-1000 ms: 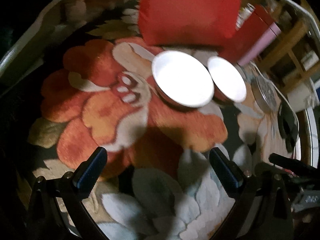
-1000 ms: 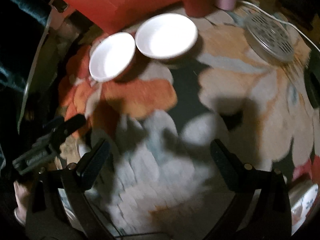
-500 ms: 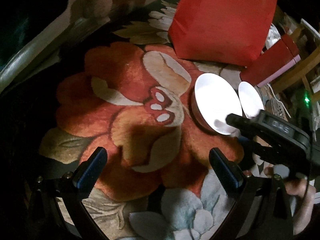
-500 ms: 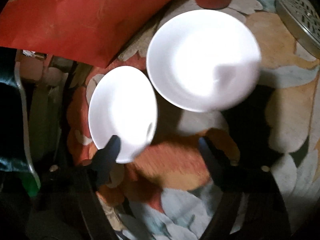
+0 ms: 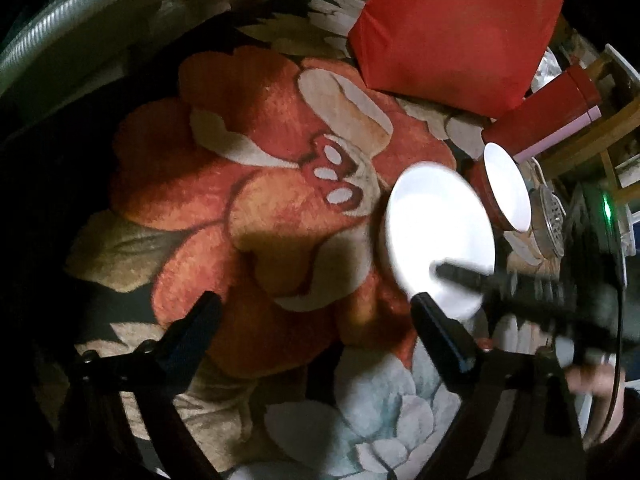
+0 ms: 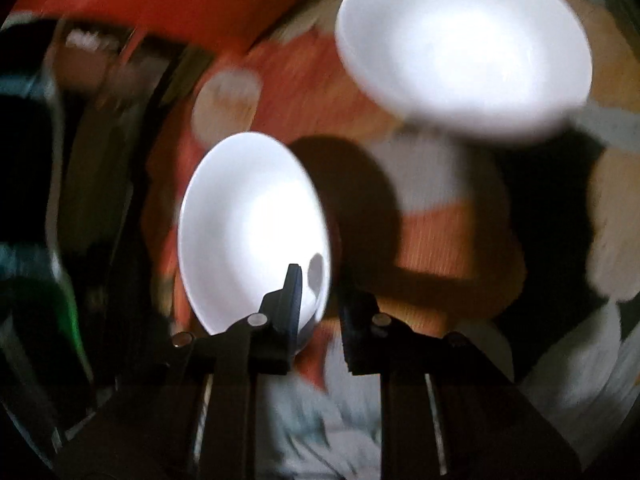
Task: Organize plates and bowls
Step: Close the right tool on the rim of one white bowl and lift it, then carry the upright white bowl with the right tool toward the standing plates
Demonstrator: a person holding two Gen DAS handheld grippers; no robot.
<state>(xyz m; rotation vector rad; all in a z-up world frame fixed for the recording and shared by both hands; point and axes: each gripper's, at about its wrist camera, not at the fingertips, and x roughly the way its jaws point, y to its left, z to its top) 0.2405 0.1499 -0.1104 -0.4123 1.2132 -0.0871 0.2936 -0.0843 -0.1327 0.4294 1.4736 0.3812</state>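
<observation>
Right gripper (image 6: 318, 316) closing on near bowl (image 6: 252, 232) rim (bowl tilted), far bowl (image 6: 464, 46) upright

A glossy, smooth glaze is shown by the two round white ceramic bowls (image 6: 256, 232) (image 6: 464, 44); a rough, matt pile is seen on the floral woven rug (image 5: 248, 184).

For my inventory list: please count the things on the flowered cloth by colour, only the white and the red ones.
White: 2, the bowl at the right gripper and the other bowl.
Red: 2, the red bag and the red canister.
Total: 4
</observation>
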